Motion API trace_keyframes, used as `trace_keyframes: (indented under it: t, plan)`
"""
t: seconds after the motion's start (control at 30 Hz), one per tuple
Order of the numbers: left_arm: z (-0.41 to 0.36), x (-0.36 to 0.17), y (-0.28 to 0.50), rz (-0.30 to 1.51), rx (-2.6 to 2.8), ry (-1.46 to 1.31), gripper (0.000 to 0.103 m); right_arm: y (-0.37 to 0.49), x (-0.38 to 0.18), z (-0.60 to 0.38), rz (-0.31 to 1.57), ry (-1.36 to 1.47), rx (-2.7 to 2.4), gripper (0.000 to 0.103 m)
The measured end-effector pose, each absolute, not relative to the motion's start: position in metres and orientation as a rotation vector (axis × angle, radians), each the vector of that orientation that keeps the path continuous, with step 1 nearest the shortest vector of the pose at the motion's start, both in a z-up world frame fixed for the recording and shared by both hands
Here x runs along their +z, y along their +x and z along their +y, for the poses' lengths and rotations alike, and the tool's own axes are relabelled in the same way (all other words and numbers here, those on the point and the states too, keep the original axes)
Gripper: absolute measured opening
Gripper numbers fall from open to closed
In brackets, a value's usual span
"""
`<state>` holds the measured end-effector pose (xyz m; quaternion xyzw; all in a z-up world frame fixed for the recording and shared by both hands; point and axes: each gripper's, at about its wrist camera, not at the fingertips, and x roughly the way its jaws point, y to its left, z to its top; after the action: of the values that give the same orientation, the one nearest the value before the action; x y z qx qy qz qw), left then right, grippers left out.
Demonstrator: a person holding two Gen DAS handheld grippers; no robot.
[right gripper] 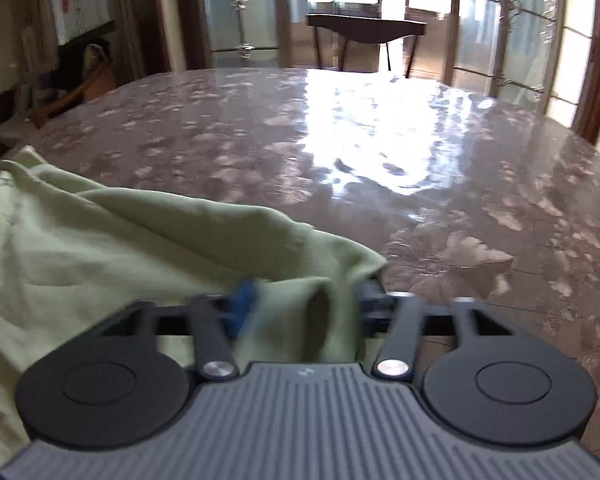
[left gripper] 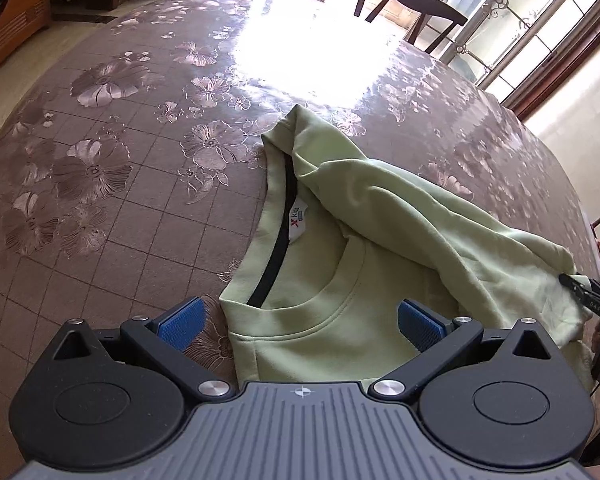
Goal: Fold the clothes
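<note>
A light green sweatshirt (left gripper: 340, 344) lies on the round table (left gripper: 100, 208), its collar and white neck label (left gripper: 298, 220) facing up. One sleeve or side is folded across the body. My left gripper (left gripper: 300, 326) hovers over the collar, open, its blue pads (left gripper: 180, 326) either side of the neckline and touching nothing. My right gripper (right gripper: 306, 304) is at the garment's right edge, seen blurred. A bunched fold of the sweatshirt (right gripper: 140, 240) fills the gap between its fingers. In the left wrist view the right gripper (left gripper: 572, 284) shows at the cloth's far right edge.
The table wears a glossy brown floral cover (right gripper: 440, 200) with strong window glare in the middle. A dark chair (left gripper: 412, 0) stands beyond the far edge, with glass doors (right gripper: 520, 40) behind it. A wooden cabinet (left gripper: 12, 20) is at the far left.
</note>
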<state>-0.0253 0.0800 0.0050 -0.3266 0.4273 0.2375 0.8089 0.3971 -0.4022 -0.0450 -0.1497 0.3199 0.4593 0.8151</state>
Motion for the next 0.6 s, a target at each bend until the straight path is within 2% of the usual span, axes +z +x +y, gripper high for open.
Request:
trace_keyframes:
  t: [0.07, 0.6]
  plan:
    - [0.08, 0.005, -0.025, 0.914, 0.508, -0.701, 0.103, 0.39, -0.042, -0.395, 0.666, -0.368, 0.963, 0.03]
    - [0.081, 0.005, -0.023, 0.913, 0.511, -0.702, 0.103, 0.393, -0.044, -0.356, 0.528, -0.53, 0.782, 0.026]
